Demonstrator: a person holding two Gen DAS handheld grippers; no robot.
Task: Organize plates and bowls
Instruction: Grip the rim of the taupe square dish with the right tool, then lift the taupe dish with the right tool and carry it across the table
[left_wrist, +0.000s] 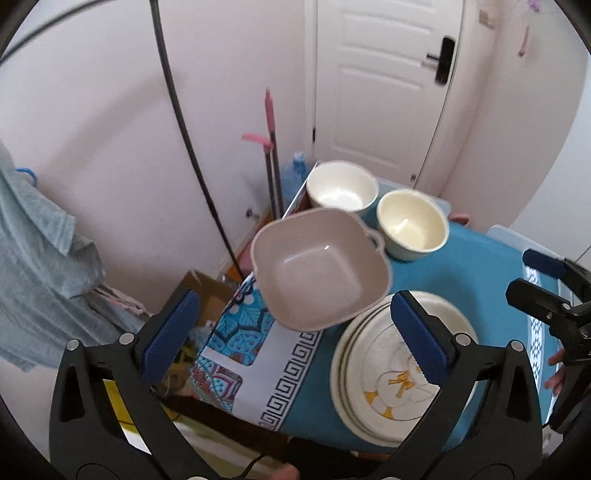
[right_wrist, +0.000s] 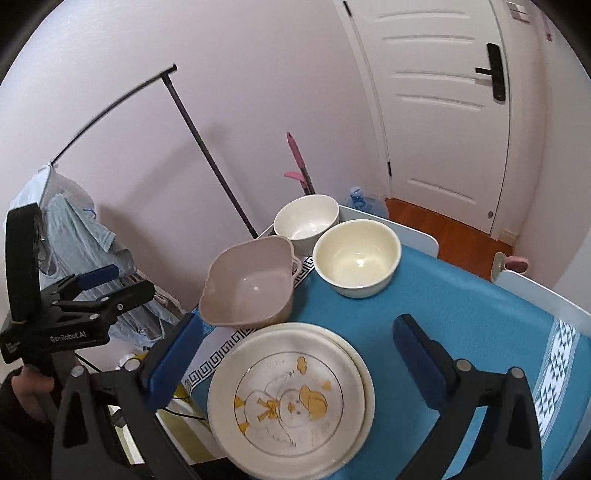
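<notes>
Left wrist view: the left gripper (left_wrist: 291, 339) stands spread wide, its blue pads apart with nothing between them. Beyond it, a table under a blue cloth (left_wrist: 461, 273) carries a stack of plates (left_wrist: 354, 369), the top one printed with a yellow cartoon. A beige square bowl (left_wrist: 317, 269) sits just behind the stack, close to the table's left edge, where the cloth's patterned border hangs over. Two cream round bowls (left_wrist: 341, 190) (left_wrist: 412, 225) stand side by side at the far corner, each on its own. The right gripper (left_wrist: 554, 291) shows at the right border.

Right wrist view: the right gripper (right_wrist: 295, 358) is likewise released and empty, above the plate stack. The plates look gathered into one pile, so that part seems done; the three bowls are not yet nested, which seems to be what is left. The left gripper (right_wrist: 92, 286) hovers off the table's left side, a hand (right_wrist: 27, 391) under it. The right half of the cloth is bare and gives open room. The square bowl nearly touches the stack and sits near the edge, so there is little room there.
</notes>
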